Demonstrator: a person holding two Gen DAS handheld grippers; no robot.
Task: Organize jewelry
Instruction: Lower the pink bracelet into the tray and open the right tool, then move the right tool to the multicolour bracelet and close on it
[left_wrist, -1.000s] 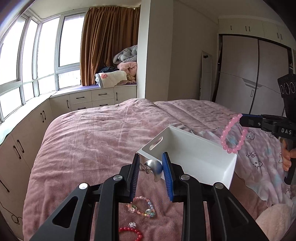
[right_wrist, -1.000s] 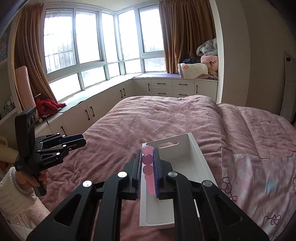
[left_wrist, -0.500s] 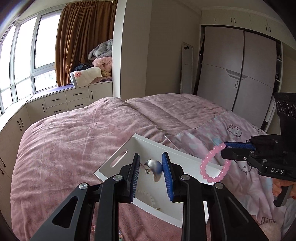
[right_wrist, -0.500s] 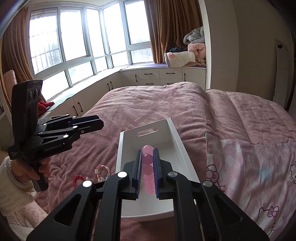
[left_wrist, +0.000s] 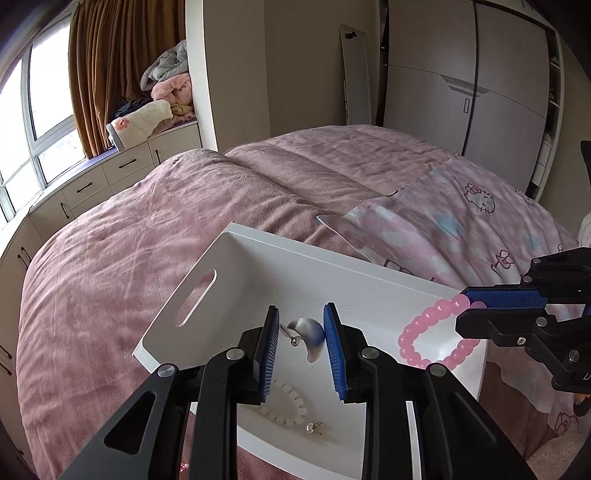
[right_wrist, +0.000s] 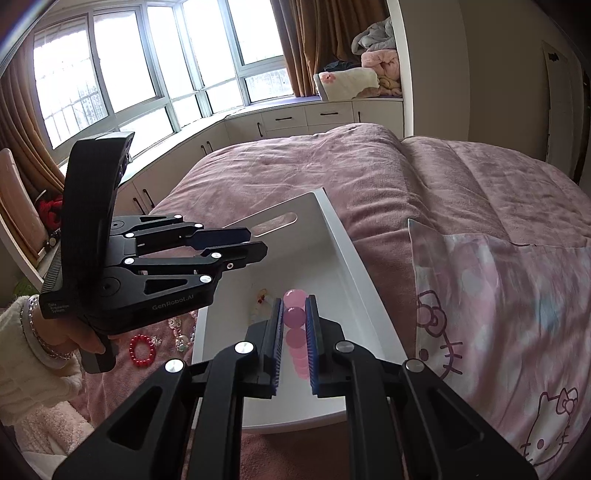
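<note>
Above a white tray (left_wrist: 207, 269) resting on a pink bedspread (left_wrist: 110, 236), the left gripper (left_wrist: 301, 334) pinches a silver earring (left_wrist: 308, 332) between its blue pads, a pale bead bracelet (left_wrist: 286, 406) lying in the tray beneath. To its right, the right gripper (right_wrist: 293, 314) is clamped on a pink bead bracelet (left_wrist: 432, 332), which dangles over the tray's far end.

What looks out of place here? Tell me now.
Two pieces lie loose on the pink blanket left of the white tray: a red bead bracelet and a multicoloured bead bracelet. Other jewelry, like the white bead bracelet, is already in the tray. Nothing looks spilled or damaged.
</note>
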